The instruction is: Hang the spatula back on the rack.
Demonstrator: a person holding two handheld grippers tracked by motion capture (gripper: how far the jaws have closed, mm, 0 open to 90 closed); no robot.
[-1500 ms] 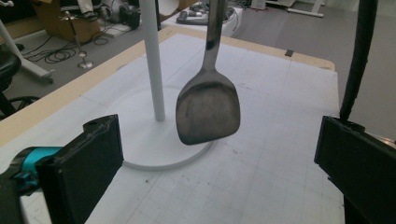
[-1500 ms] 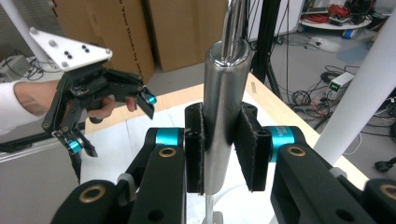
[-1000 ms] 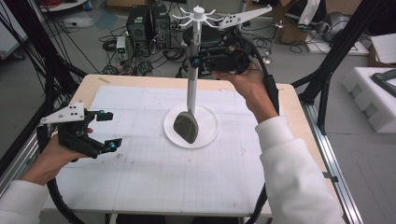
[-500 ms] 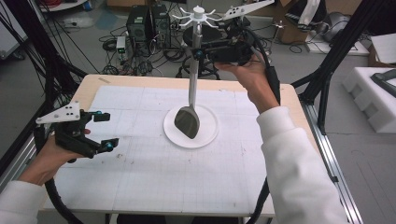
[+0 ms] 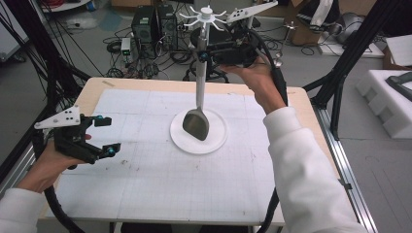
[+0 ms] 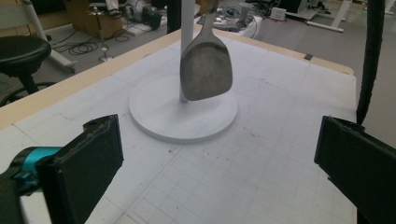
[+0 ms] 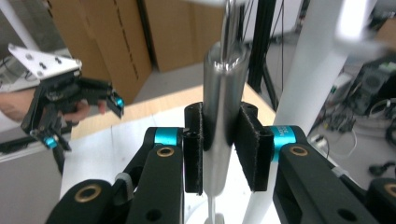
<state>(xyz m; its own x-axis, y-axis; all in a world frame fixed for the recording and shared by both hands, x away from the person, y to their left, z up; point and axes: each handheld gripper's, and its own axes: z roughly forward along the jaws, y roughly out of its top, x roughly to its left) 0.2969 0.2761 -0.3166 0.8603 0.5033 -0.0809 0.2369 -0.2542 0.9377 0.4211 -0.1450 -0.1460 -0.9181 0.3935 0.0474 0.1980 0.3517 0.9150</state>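
Room: a workshop floor strewn with cables and computer cases is seen beyond the counter (image 5: 145, 87), which is covered by a white gridded mat.
Right hand-held gripper (image 7: 220, 149): raised near the top of the stand at the 12 o'clock side of the counter; its two black pads (image 7: 192, 149) are set on either side of the spatula's shiny handle. The jaws have just been opening a little, and a sliver of gap shows at the right pad, so a firm grip cannot be told.
Spatula (image 5: 197, 124): hung upright from a hook of the stand, handle up, its dull metal blade down just above the base, at the counter's centre.
Stand (image 5: 200, 73): a white pole rising from a round white base (image 5: 214, 141), crowned by a ring of spoke-like hooks (image 5: 206, 13).
Left hand-held gripper (image 5: 99, 136): held low at the 9 o'clock side of the counter, well apart from the stand; its jaws are spread wide with nothing between them, and they are pointed toward the base and blade.
Sleeves: white sleeves are worn on both forearms, entering from 6 o'clock.
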